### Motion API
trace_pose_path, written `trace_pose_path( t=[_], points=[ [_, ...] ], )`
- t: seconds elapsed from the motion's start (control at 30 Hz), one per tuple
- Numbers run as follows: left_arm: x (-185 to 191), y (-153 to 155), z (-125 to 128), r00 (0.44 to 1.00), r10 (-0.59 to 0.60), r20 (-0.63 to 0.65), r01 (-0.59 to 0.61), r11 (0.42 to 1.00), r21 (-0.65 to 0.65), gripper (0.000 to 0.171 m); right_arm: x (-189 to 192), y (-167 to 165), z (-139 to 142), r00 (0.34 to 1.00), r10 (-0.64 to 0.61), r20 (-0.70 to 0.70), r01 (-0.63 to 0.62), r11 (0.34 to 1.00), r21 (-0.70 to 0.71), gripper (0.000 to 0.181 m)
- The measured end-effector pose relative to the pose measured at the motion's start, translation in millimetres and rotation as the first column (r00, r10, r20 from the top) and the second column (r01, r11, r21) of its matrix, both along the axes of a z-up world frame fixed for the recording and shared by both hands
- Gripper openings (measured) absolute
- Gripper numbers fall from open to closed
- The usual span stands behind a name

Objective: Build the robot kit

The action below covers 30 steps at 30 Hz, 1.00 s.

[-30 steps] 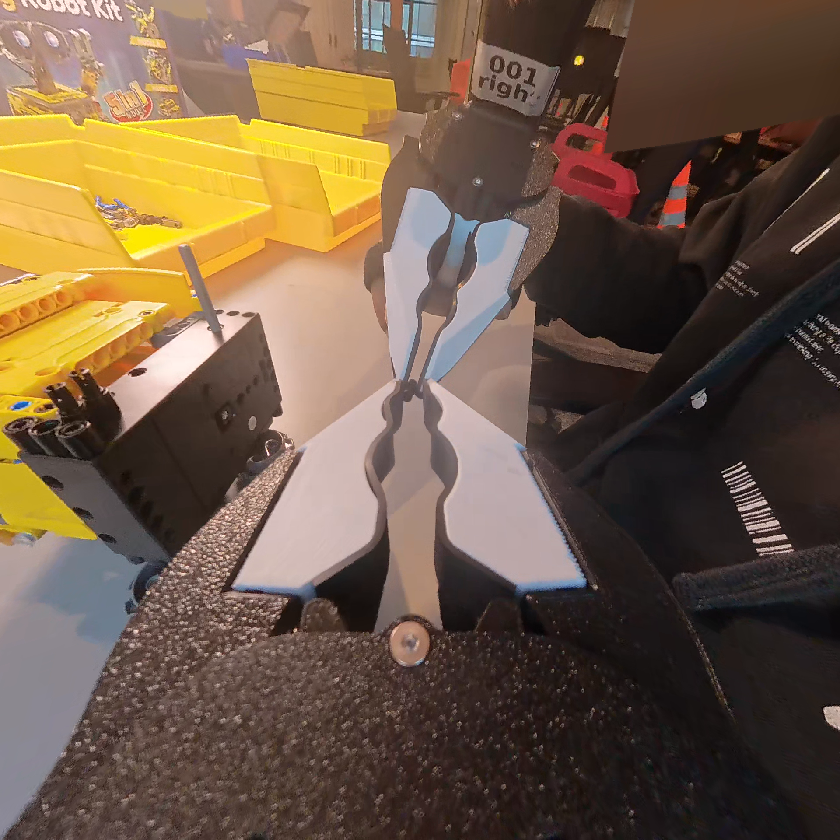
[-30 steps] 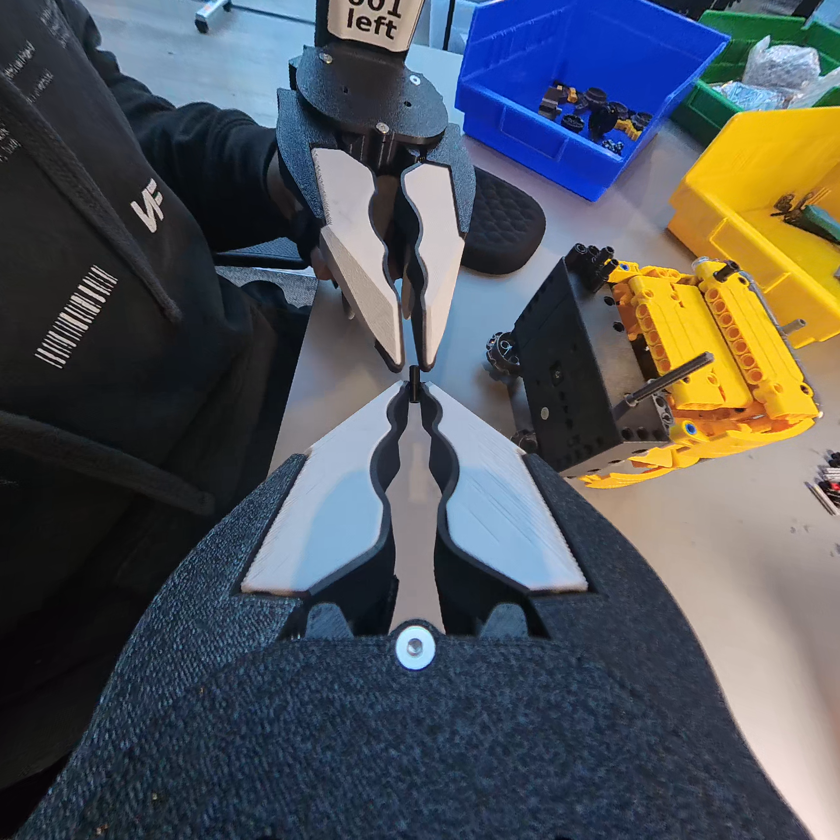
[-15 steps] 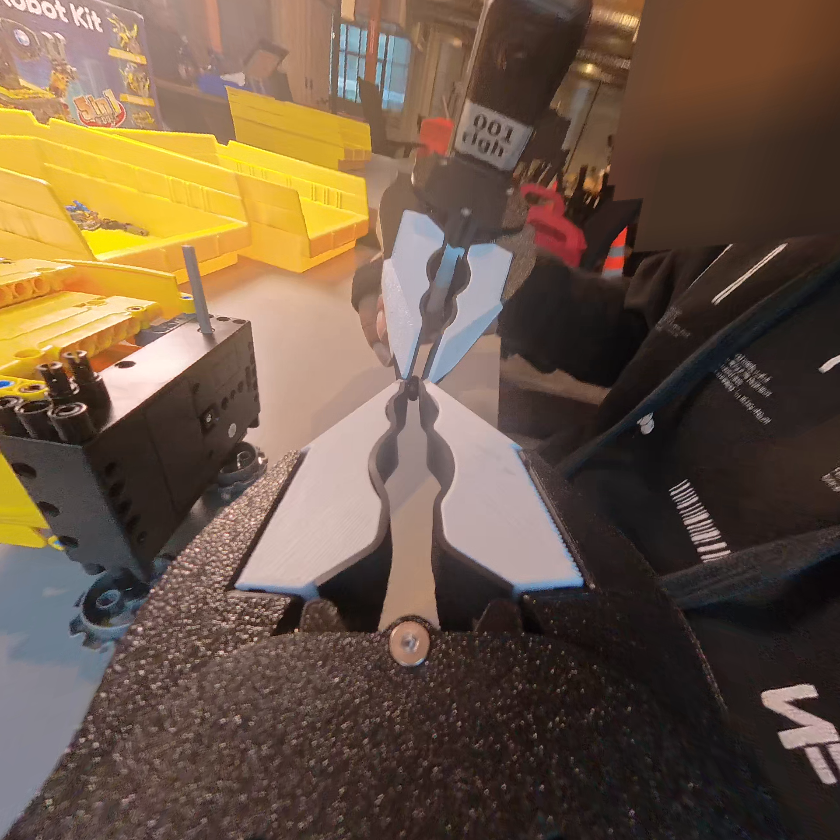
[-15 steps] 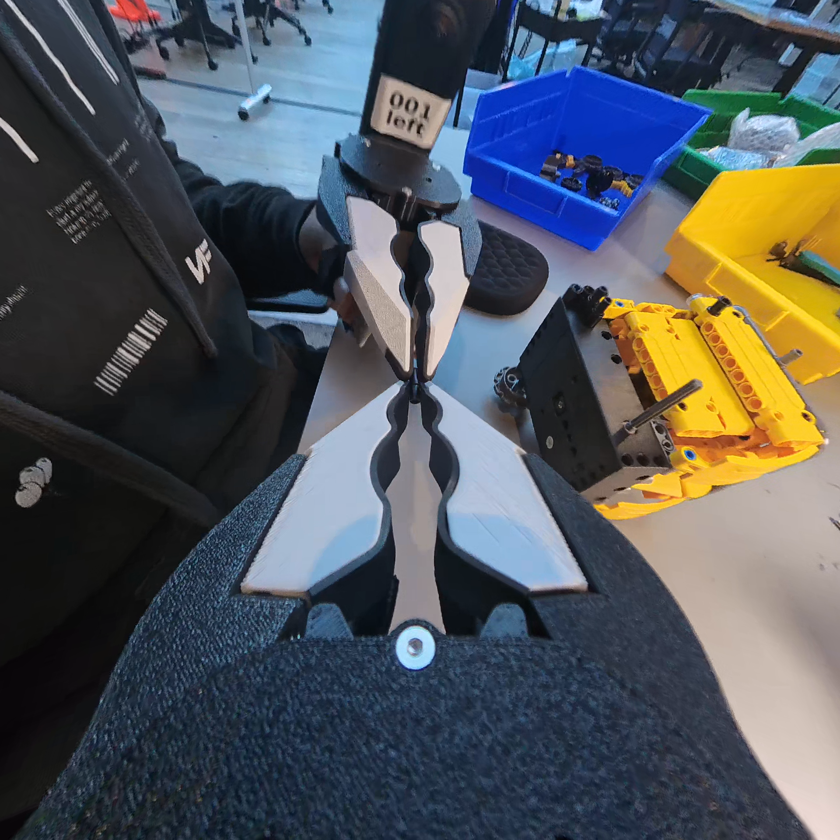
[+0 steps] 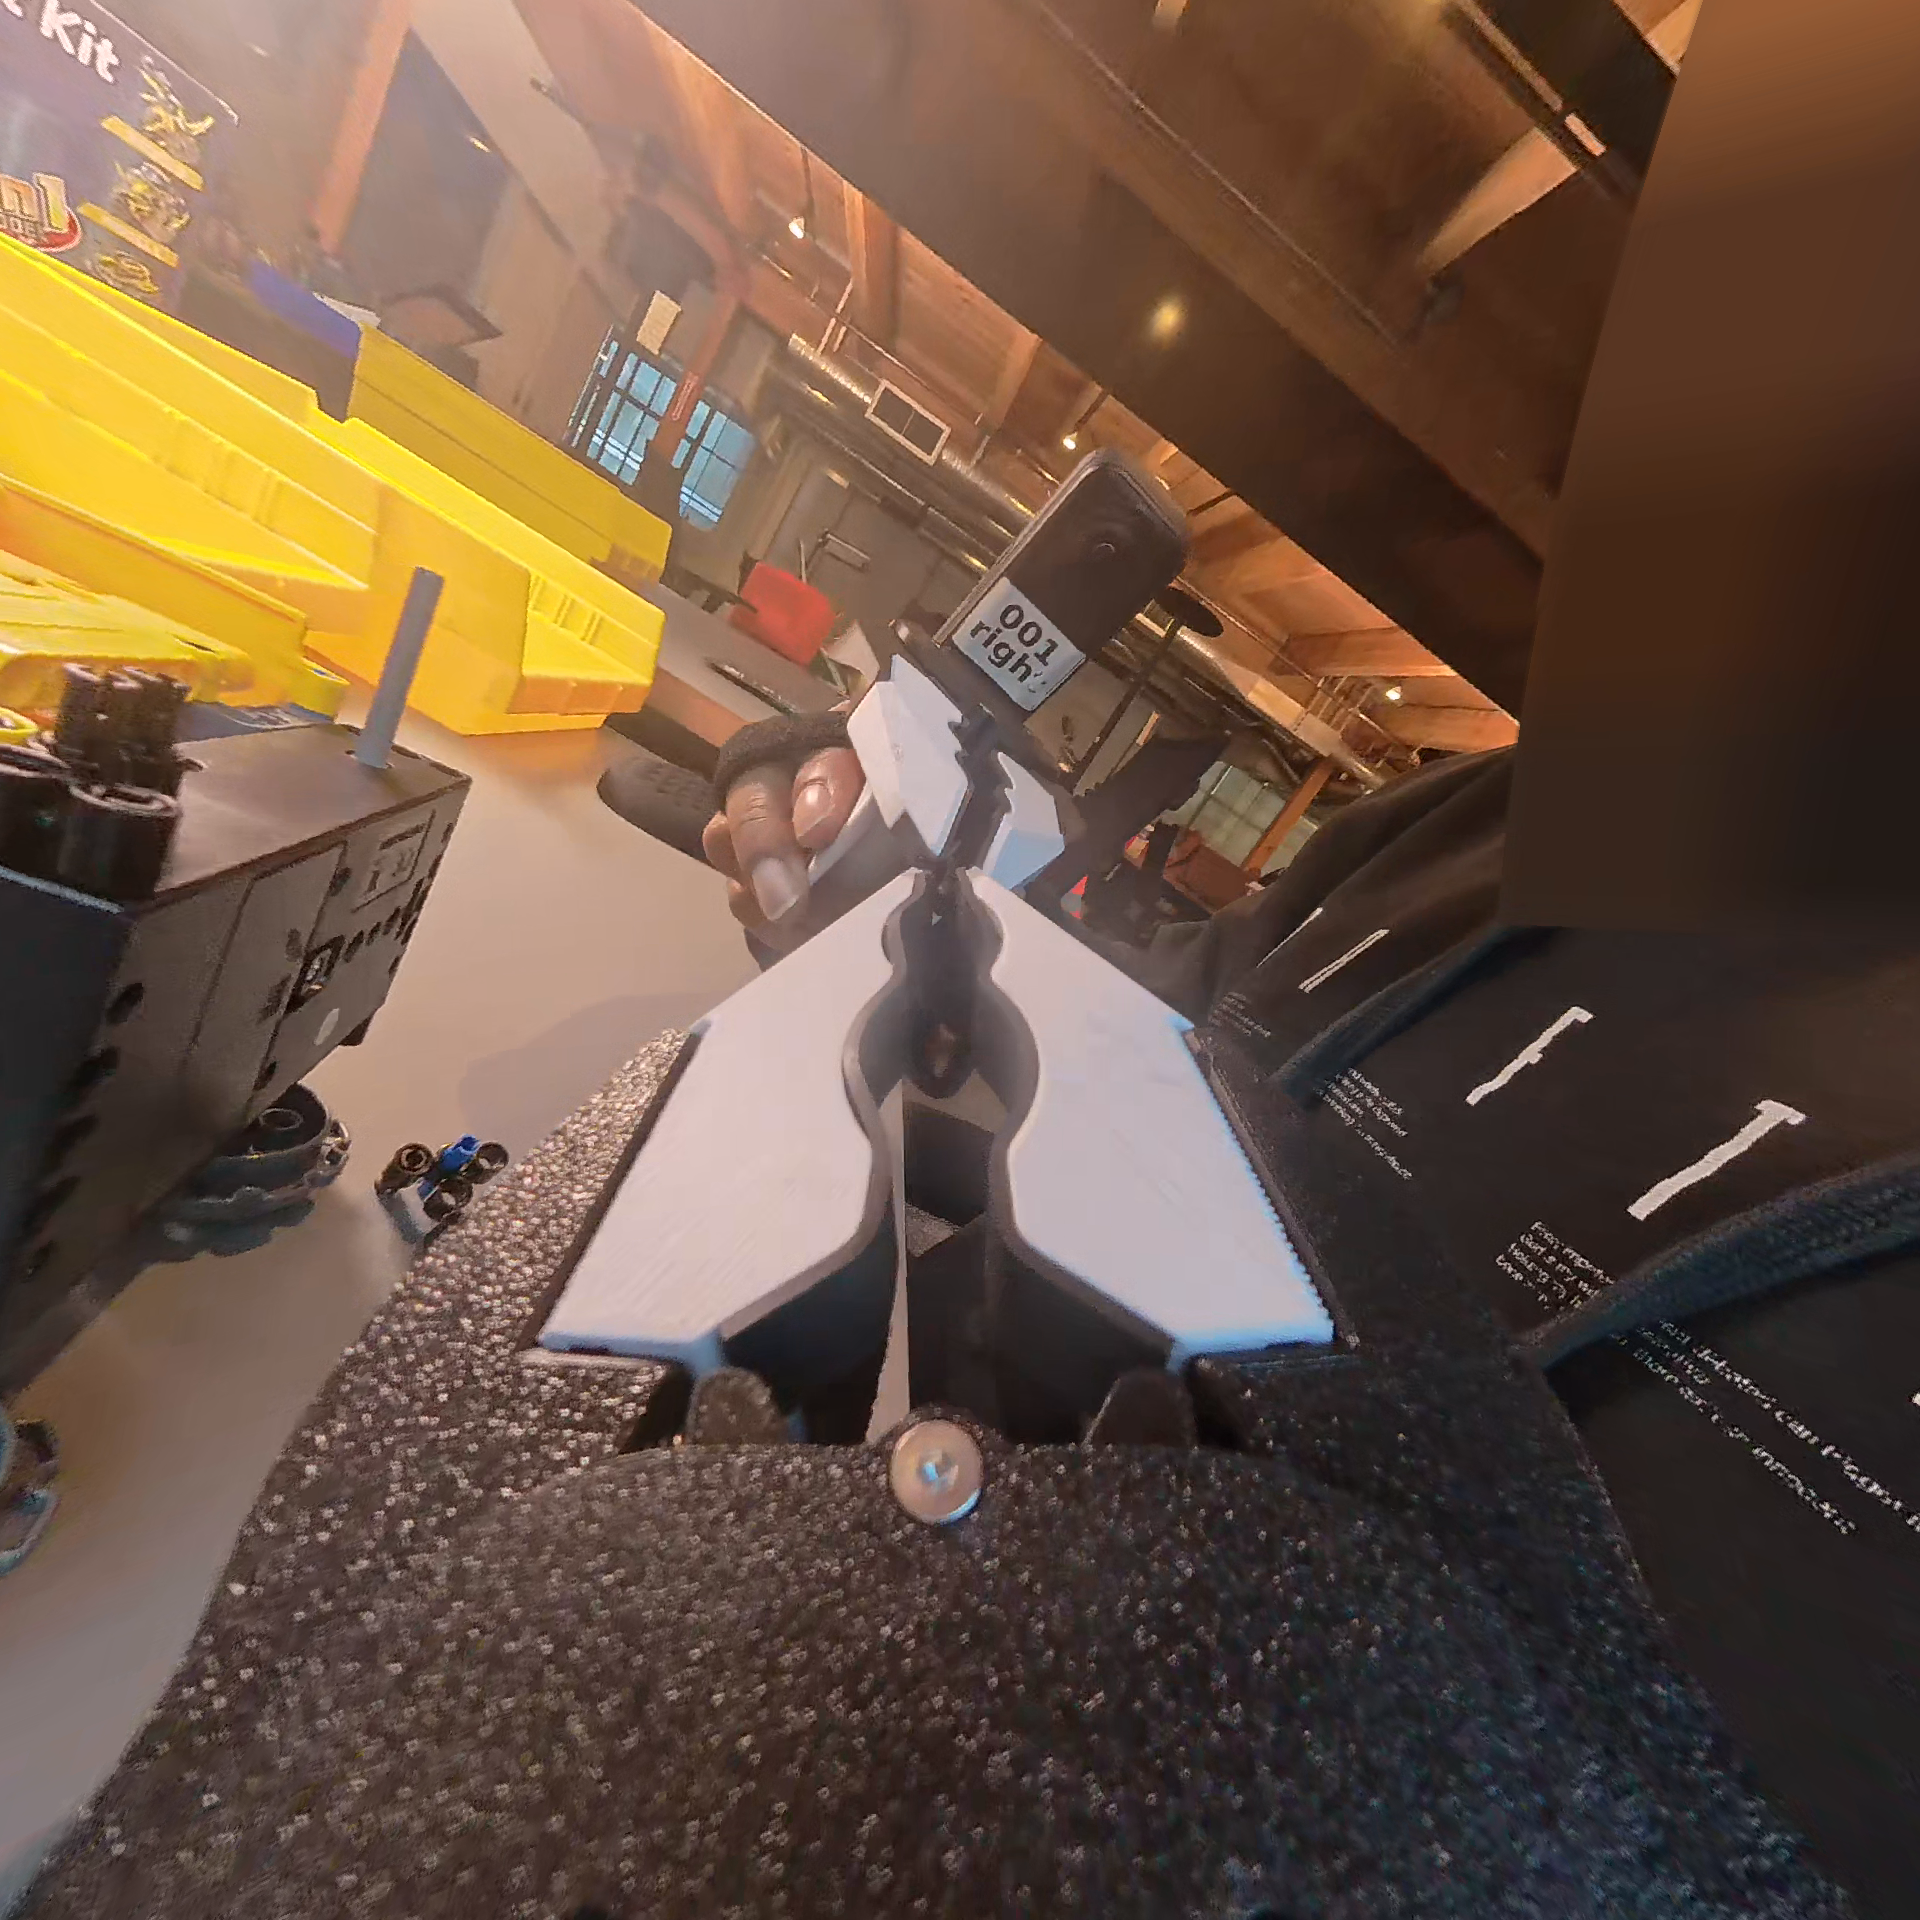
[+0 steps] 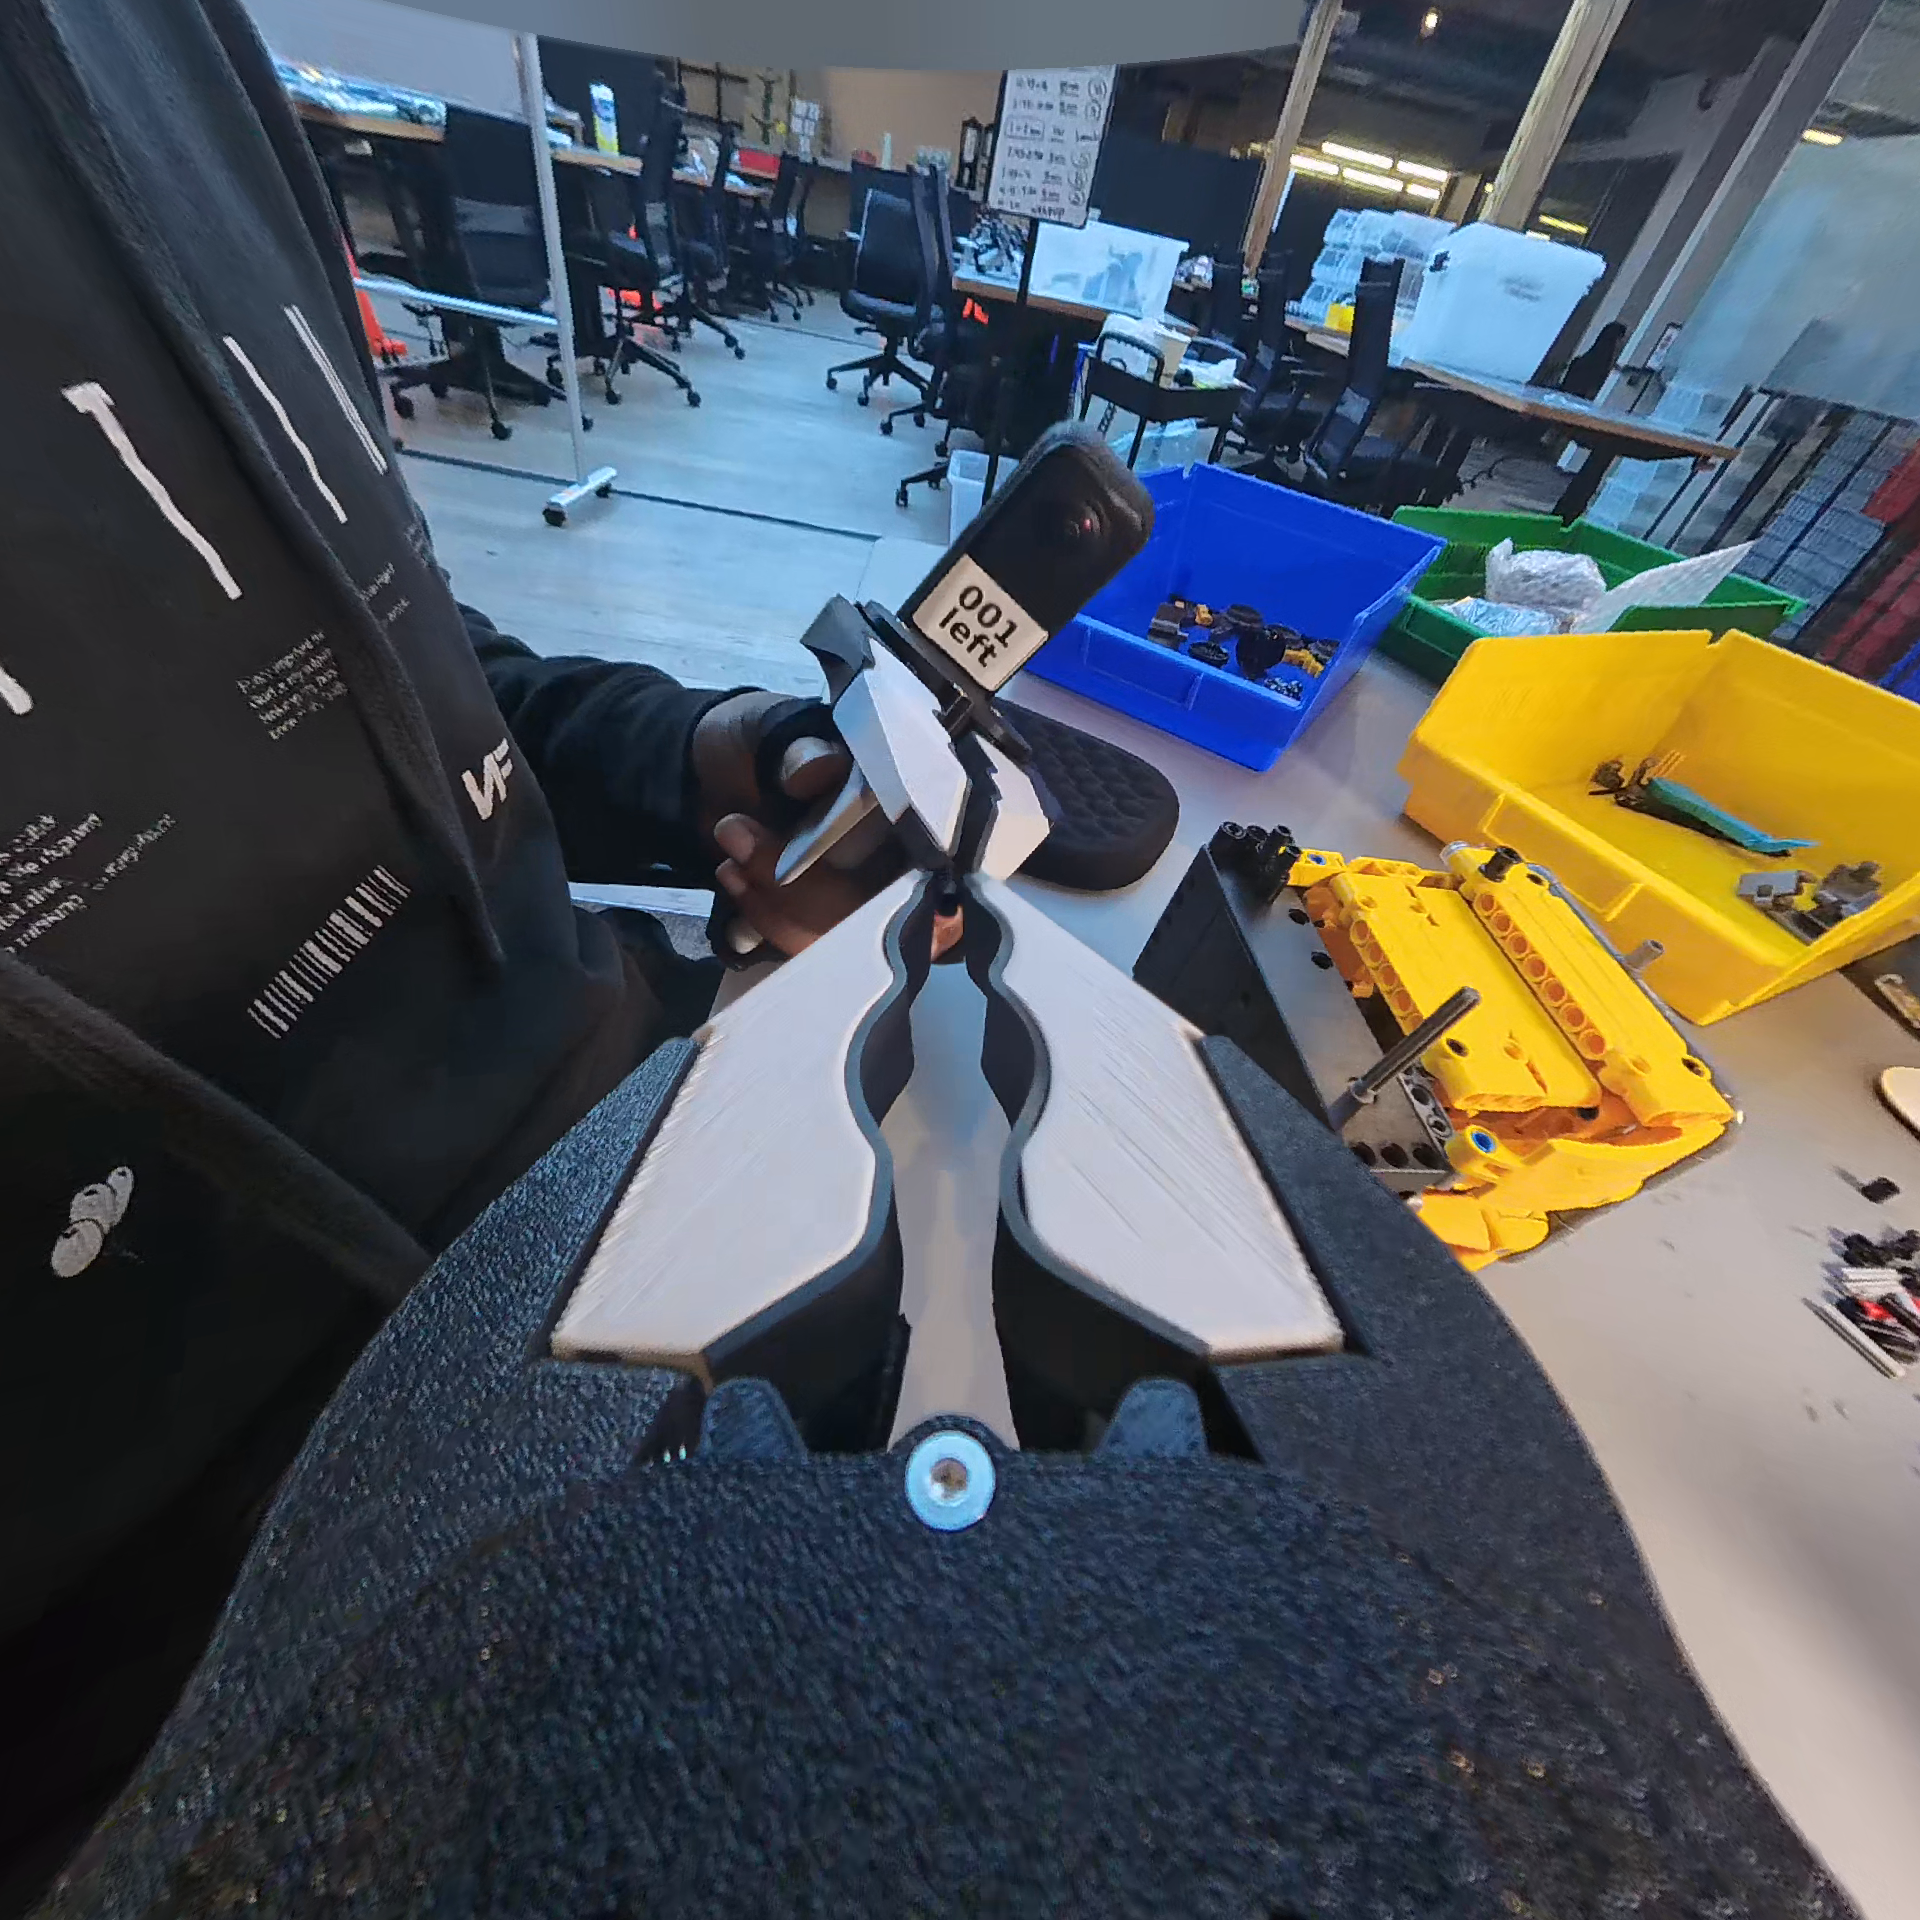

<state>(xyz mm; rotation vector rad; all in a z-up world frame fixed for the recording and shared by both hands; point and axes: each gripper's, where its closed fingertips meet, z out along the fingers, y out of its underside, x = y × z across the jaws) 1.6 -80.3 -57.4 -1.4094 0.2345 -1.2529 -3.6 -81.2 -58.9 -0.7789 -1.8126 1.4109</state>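
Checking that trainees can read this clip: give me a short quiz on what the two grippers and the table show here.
1. True or false: the left gripper and the right gripper meet tip to tip.
2. The grey axle sticks out of: A the black and yellow model; B a blue bin; C a green bin.
3. Fill in: both pairs of fingers pinch one small part, coloured ___.
Key: 1 true; 2 A; 3 black.

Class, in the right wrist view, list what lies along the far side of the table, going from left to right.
Black honeycomb-textured pad → blue bin holding small dark parts → green bin with plastic bags → yellow bin with a few loose pieces.
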Motion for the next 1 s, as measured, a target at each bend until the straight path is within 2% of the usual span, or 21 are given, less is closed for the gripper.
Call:
trace_pose_path(
  t=[0.27, 0.53, 0.8, 0.87, 0.93, 0.97, 1.0],
  points=[
    [1.8, 4.5, -2.2, 1.000, -0.006, -0.003, 0.006, 1.000, -0.014, 0.001, 2.3, 0.4, -2.6, 0.999, 0.012, 0.032, -0.012, 1.000, 0.008, 0.005],
    [1.1, 9.0, 6.6, 0.997, -0.037, 0.061, 0.037, 0.999, 0.003, 0.002, 1.5, 2.5, 2.4, 1.000, 0.009, 0.001, -0.009, 1.000, 0.025, 0.005],
    [2.3, 14.9, 6.8, 0.999, -0.026, 0.040, 0.026, 1.000, 0.001, 0.002, 2.6, 3.7, 2.8, 1.000, 0.009, 0.006, -0.009, 0.999, 0.047, 0.004],
    [0.4, 19.8, 1.0, 1.000, 0.003, -0.013, -0.003, 1.000, -0.018, 0.008, 1.3, 8.9, -1.3, 1.000, -0.009, 0.023, 0.008, 0.999, 0.051, 0.004],
    [-4.5, 28.2, -15.6, 0.985, 0.063, -0.160, -0.073, 0.995, -0.061, 0.022, 0.2, 19.8, -10.5, 0.997, -0.043, 0.057, 0.039, 0.997, 0.068, 0.004],
    [-9.2, 33.7, -29.9, 0.955, 0.102, -0.279, -0.131, 0.987, -0.088, 0.024, -0.6, 27.8, -17.9, 0.994, -0.073, 0.082, 0.066, 0.994, 0.084, 0.004],
    [-15.2, 38.9, -47.3, 0.901, 0.131, -0.413, -0.195, 0.974, -0.115, 0.026, -1.2, 36.4, -26.1, 0.989, -0.104, 0.108, 0.093, 0.990, 0.101, 0.004]
  ],
)
